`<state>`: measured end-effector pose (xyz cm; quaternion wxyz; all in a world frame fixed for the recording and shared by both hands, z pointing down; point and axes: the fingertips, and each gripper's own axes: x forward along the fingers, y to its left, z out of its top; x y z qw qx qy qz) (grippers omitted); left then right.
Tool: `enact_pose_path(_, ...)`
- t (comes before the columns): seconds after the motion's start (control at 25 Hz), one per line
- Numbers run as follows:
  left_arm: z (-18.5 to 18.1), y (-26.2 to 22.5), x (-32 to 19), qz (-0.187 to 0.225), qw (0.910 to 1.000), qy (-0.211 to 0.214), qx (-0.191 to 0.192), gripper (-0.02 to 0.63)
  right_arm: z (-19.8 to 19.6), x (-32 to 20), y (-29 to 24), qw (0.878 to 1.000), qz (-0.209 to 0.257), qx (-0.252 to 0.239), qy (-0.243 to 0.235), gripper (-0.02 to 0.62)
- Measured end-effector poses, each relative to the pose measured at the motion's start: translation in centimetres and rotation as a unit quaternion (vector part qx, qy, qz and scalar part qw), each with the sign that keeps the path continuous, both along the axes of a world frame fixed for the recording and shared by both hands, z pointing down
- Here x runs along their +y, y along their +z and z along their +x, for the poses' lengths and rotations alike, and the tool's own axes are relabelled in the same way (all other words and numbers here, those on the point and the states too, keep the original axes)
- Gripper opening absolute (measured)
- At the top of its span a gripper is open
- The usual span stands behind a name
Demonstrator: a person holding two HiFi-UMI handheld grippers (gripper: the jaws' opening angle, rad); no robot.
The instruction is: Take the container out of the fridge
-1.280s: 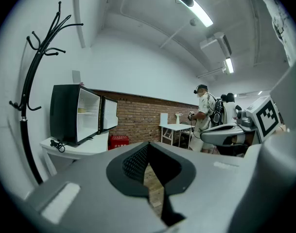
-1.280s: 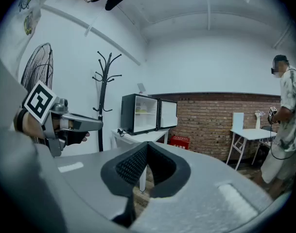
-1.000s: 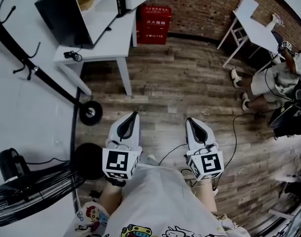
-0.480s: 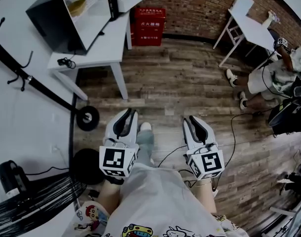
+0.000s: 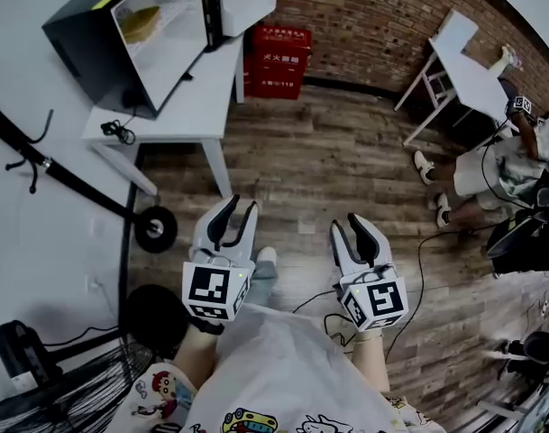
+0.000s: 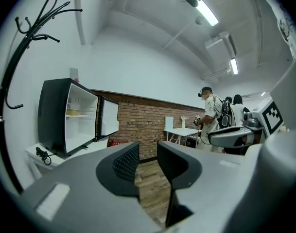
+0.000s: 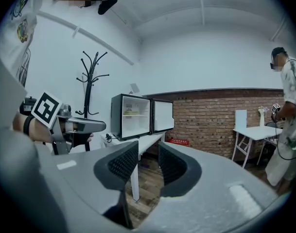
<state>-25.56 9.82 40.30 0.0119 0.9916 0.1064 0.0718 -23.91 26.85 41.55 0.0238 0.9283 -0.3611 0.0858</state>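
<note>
The black mini fridge stands on a white table at the upper left with its door swung open. A yellowish container sits on its upper shelf, also seen as container and container. My left gripper and right gripper hover side by side over the wooden floor, well short of the fridge. The jaws of both are opening and nothing is between them. In the left gripper view, the left gripper points past the fridge. The right gripper faces the fridge.
The white table under the fridge has thin legs. A red box sits by the brick wall. A coat stand base and a fan are at the left. A person sits near a white folding table.
Both grippers' jaws have gone from shut to parted. A foot has come into view between the grippers, and the fridge has shifted in the head view.
</note>
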Motion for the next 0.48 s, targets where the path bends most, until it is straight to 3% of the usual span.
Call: enact_pose_path(0.48, 8.3, 0.9, -4.2, -0.020, 0.9992, -0.034, -0.010, 0.118, 9.5, -4.8, -0.2, 0.999, -0.010, -0.008, -0.040, 0.127)
